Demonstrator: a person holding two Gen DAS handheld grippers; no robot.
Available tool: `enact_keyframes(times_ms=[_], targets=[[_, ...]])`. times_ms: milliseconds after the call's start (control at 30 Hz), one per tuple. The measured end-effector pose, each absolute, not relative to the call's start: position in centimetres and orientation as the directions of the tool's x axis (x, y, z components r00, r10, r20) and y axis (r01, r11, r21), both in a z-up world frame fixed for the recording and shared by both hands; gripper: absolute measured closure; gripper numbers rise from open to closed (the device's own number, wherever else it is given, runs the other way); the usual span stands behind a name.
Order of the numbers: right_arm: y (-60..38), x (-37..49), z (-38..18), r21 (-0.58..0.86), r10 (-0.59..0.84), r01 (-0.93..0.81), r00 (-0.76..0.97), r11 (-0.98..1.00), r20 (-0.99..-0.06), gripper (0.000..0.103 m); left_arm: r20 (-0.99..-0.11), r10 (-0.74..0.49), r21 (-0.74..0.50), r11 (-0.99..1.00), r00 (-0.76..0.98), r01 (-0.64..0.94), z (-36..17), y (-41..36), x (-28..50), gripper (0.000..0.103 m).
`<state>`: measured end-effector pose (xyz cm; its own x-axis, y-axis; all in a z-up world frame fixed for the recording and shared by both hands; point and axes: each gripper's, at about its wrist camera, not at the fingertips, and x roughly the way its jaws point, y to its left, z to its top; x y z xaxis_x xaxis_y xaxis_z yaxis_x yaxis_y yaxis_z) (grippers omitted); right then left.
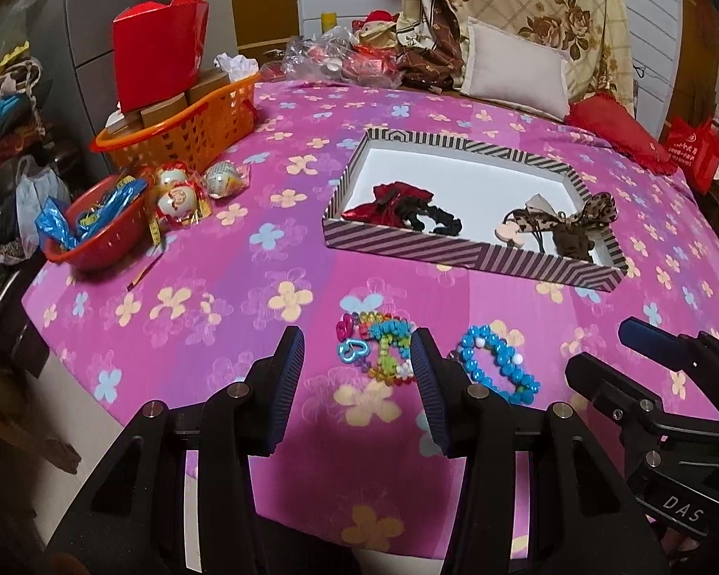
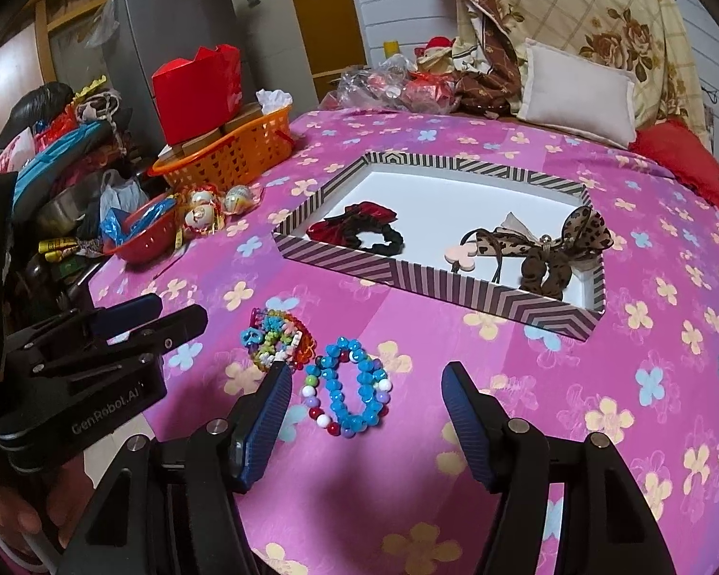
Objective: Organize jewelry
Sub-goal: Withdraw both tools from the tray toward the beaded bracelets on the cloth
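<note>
A striped shallow box (image 1: pixel 469 258) (image 2: pixel 460 287) lies on the pink flowered cloth. It holds red and black scrunchies (image 1: pixel 402 206) (image 2: pixel 359 230) on its left and leopard-print bow ties (image 1: pixel 575 225) (image 2: pixel 551 249) on its right. In front of it lie a multicolour bead bracelet pile (image 1: pixel 378 350) (image 2: pixel 278 340) and a blue bead bracelet (image 1: pixel 496 364) (image 2: pixel 352 393). My left gripper (image 1: pixel 357 364) is open just before the multicolour pile. My right gripper (image 2: pixel 366 402) is open around the blue bracelet, above it; it also shows in the left wrist view (image 1: pixel 647 350).
An orange basket (image 1: pixel 191 129) (image 2: pixel 244 153) with a red box, a red bowl (image 1: pixel 91 235) (image 2: pixel 144 235) and wrapped round ornaments (image 1: pixel 182 196) stand at the left. Pillows (image 1: pixel 513 67) and plastic bags lie at the back. The cloth's edge drops off at the left.
</note>
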<state>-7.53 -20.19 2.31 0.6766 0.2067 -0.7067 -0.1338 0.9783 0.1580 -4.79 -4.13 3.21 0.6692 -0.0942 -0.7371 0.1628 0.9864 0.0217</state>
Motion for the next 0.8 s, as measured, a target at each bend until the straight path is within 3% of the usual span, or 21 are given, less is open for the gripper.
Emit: enact_keyframes(times_ms=[800], targets=[[-19.6,-7.1,1.3,0.152,0.209,-0.143,0.656,0.978,-0.726,0.034,-0.766,-0.089,0.016,0.987,0.637,0.157,1.7,-4.1,-4.5,0.057]])
